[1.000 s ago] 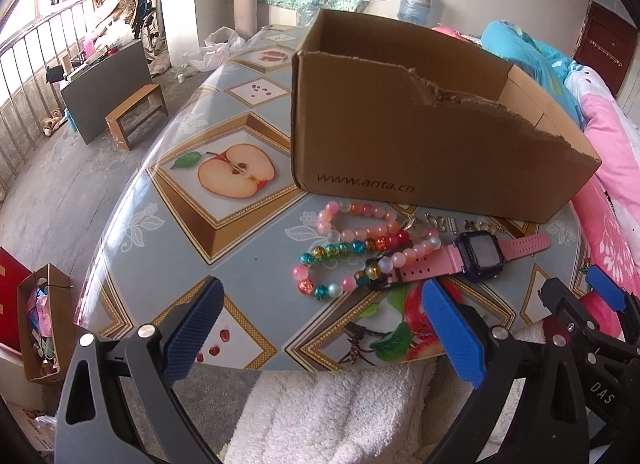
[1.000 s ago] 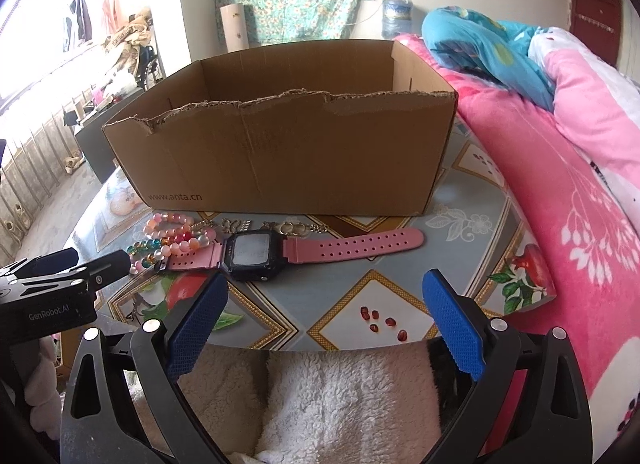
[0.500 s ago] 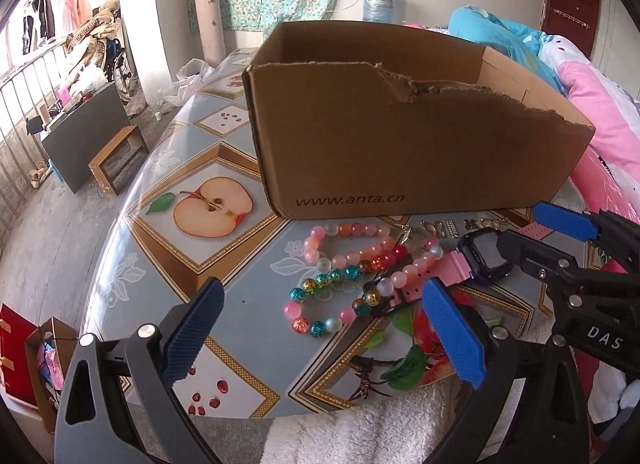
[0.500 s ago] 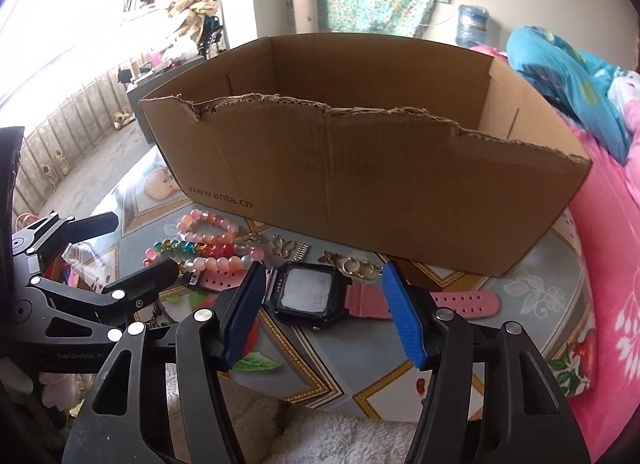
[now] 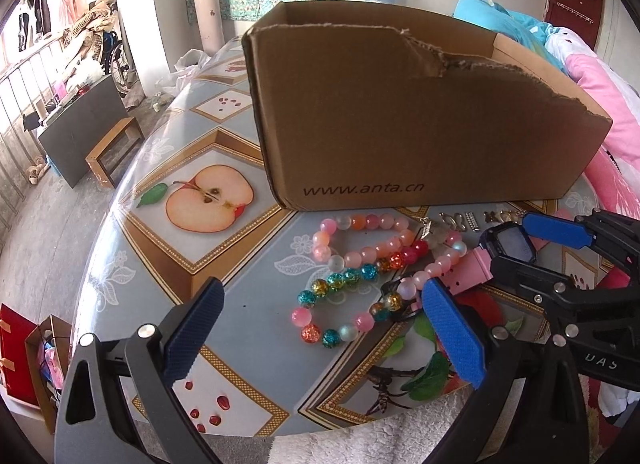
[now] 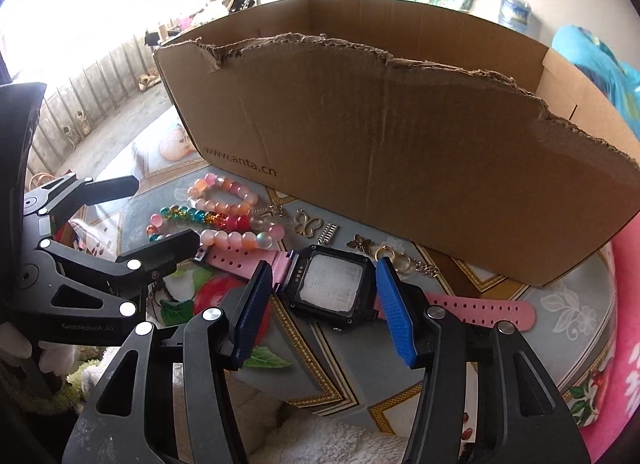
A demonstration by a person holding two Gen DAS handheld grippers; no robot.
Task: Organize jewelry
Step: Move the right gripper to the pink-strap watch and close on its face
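A pink-strapped watch with a black face lies on the table in front of an open cardboard box. My right gripper is open, its blue pads on either side of the watch face, not clamped. Beaded bracelets in pink and mixed colours lie left of the watch. Small gold charms and earrings sit along the box's front. My left gripper is open and empty, just short of the bracelets.
The table has a fruit-patterned cover and a rounded near edge. A white fluffy cloth lies below that edge. A pink bedspread lies to the right. A low stool and a grey panel stand on the floor at left.
Both grippers have moved forward toward the table. My right gripper has narrowed and come down around the watch face. My left gripper has neared the bracelets, still wide open.
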